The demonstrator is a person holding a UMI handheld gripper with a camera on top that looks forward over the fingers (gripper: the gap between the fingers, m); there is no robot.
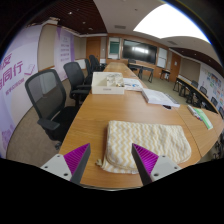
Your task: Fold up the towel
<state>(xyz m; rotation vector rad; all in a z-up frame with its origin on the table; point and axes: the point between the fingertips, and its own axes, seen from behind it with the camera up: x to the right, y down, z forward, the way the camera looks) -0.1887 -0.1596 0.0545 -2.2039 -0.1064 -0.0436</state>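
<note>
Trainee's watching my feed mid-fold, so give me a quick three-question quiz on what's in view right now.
1. True or false: the gripper is already shut on the towel.
2. Multiple choice: the towel lies (A) spread flat on the wooden table, just ahead of the fingers; (B) draped over the black office chair; (C) on the floor.
3. Fill in: beside the table, on the side of the wall banner, stands a row of black office ____.

Key
1. False: the fingers are open, with the towel's near edge between and just beyond them.
2. A
3. chairs
</note>
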